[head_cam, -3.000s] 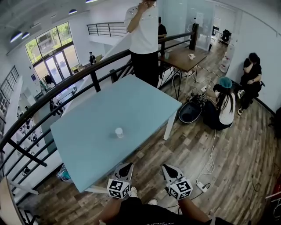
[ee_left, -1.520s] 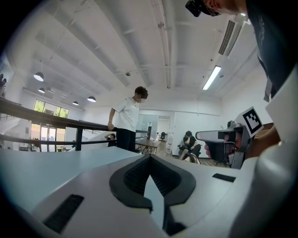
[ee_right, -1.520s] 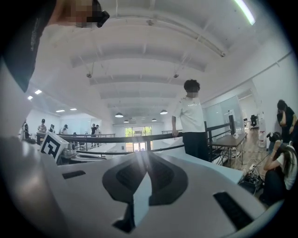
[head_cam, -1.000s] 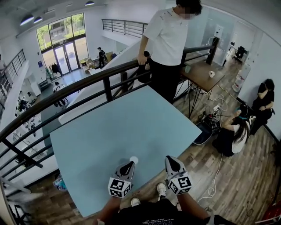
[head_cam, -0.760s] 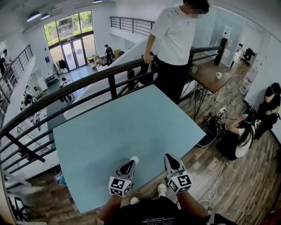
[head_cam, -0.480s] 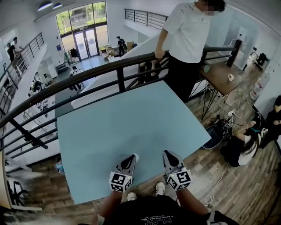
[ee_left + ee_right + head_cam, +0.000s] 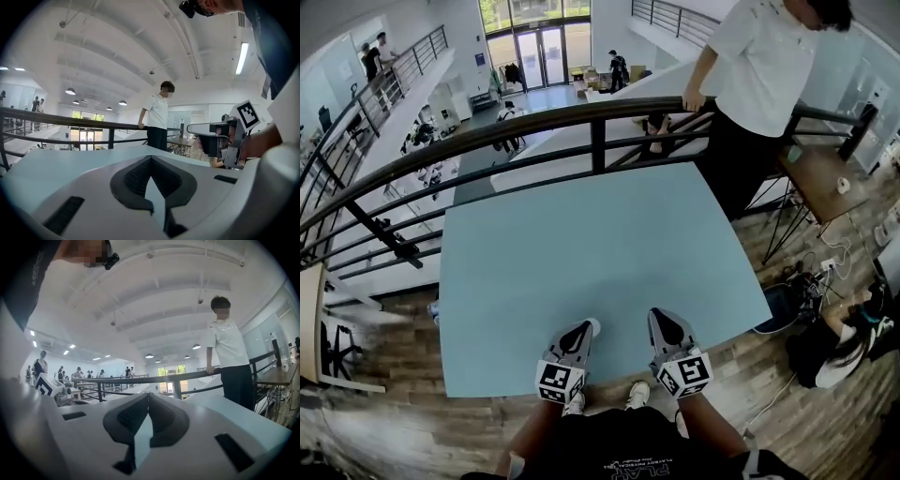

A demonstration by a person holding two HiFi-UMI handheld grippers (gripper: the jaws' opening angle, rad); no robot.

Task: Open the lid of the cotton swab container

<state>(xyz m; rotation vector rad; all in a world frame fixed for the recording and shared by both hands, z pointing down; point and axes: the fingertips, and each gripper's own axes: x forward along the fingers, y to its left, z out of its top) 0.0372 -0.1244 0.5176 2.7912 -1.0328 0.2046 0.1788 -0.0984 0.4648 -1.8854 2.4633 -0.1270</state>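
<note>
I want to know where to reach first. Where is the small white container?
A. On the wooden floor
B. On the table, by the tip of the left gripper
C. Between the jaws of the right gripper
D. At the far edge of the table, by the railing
B: in the head view the white container stands on the blue table right beside the tip of the left gripper, apart from the right gripper.
</note>
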